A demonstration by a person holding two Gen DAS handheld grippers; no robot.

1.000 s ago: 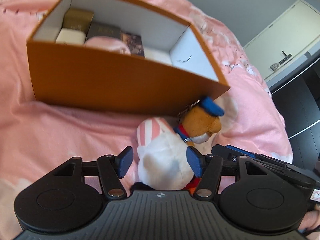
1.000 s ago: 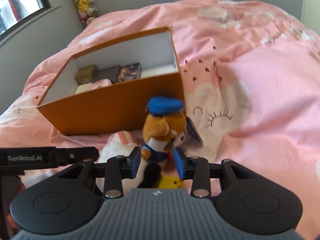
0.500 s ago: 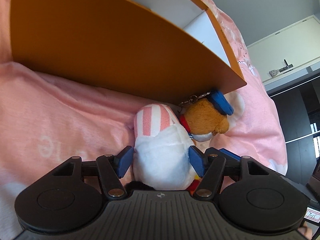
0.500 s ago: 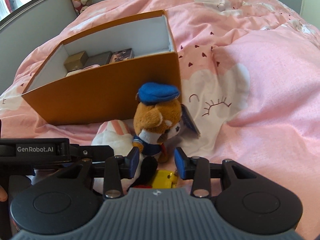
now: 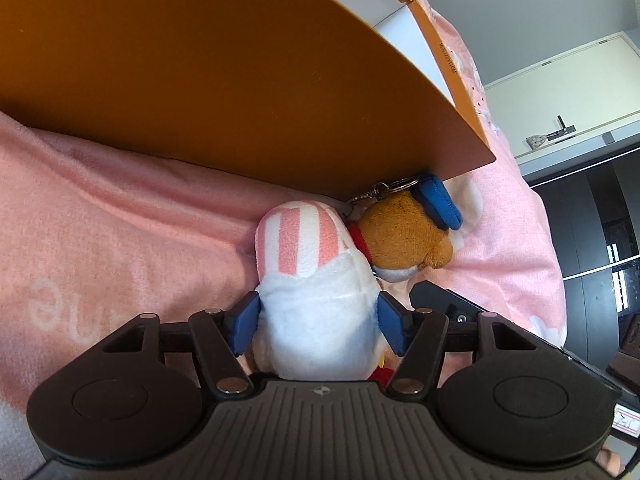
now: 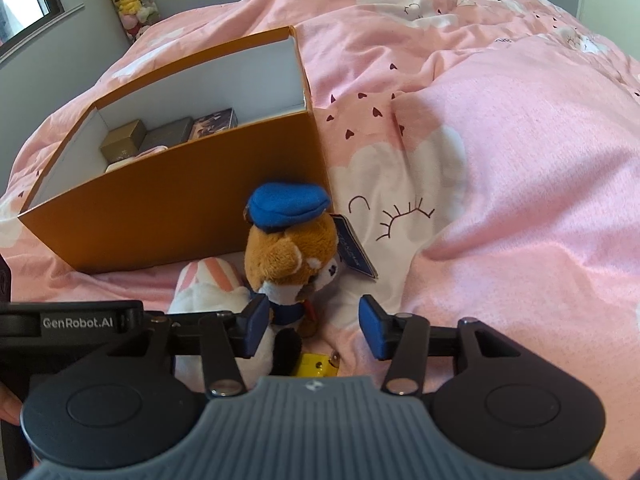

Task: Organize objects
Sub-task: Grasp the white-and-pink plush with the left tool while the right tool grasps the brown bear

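The left gripper (image 5: 318,322) has its two blue pads pressed on the sides of the white plush (image 5: 316,312), so it grips this toy low on the body. The right gripper (image 6: 312,326) stands wide apart and holds nothing; its left pad touches the bear plush (image 6: 292,252) and its right pad is free over the blanket.

The pink blanket (image 6: 500,160) covers the whole bed. The orange box (image 6: 168,208) lies on it at 11 o'clock in the right view, open at the top. Both toys lie just beside its near wall, the white one at 9 o'clock from the bear.

Only the right view shows the inside of the box, where some small boxes (image 6: 168,134) stand along the far wall, and also the bear's paper tag (image 6: 354,248) and a yellow piece (image 6: 316,366) near the camera. Only the left view shows the metal keyring (image 5: 380,191) by the blue cap (image 5: 436,204), touching the box wall.

Compared with half a second ago, the right gripper is opened wider and is no longer around the bear. The left gripper is closer to the box, and its pads now press into the white plush.
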